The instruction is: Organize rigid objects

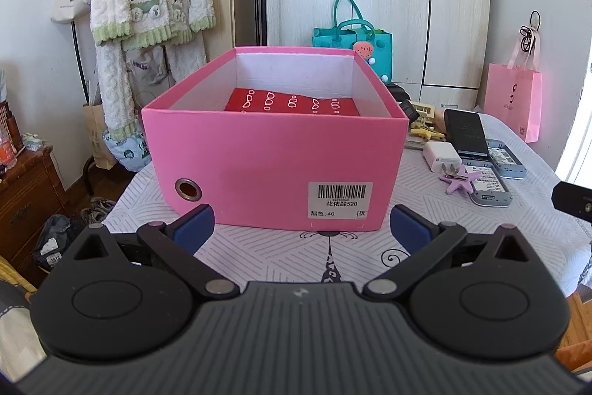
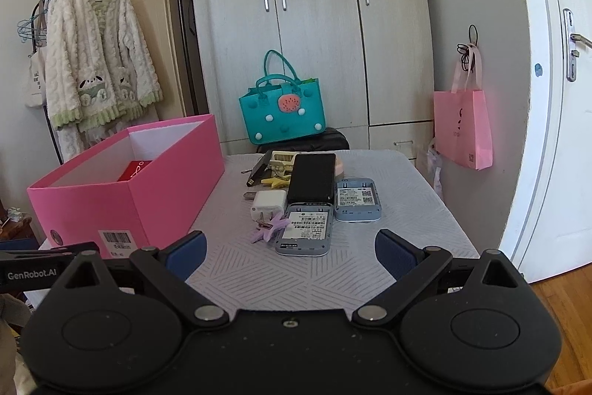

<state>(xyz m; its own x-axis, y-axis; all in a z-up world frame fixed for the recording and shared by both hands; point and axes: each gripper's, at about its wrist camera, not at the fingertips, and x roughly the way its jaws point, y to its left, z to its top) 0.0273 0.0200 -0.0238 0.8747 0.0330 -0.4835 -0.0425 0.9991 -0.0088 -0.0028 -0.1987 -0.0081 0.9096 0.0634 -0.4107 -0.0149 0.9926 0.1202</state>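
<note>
A pink cardboard box (image 1: 273,158) stands open on the table, with a red patterned case (image 1: 292,103) lying inside it. My left gripper (image 1: 301,226) is open just in front of the box's near wall, empty. In the right wrist view the pink box (image 2: 122,195) is at the left. Loose items lie mid-table: a white charger (image 2: 268,204), a purple star clip (image 2: 268,228), two grey-blue devices (image 2: 305,234) (image 2: 357,204), a black phone (image 2: 312,178), a yellow star clip (image 2: 275,182). My right gripper (image 2: 290,254) is open and empty, just short of the nearer device.
The table (image 2: 333,280) has a pale striped cloth. A teal bag (image 2: 283,111) sits behind it on a dark seat, before a wardrobe. A pink paper bag (image 2: 464,130) hangs at the right. A clothes rack with a fluffy robe (image 2: 96,62) stands left.
</note>
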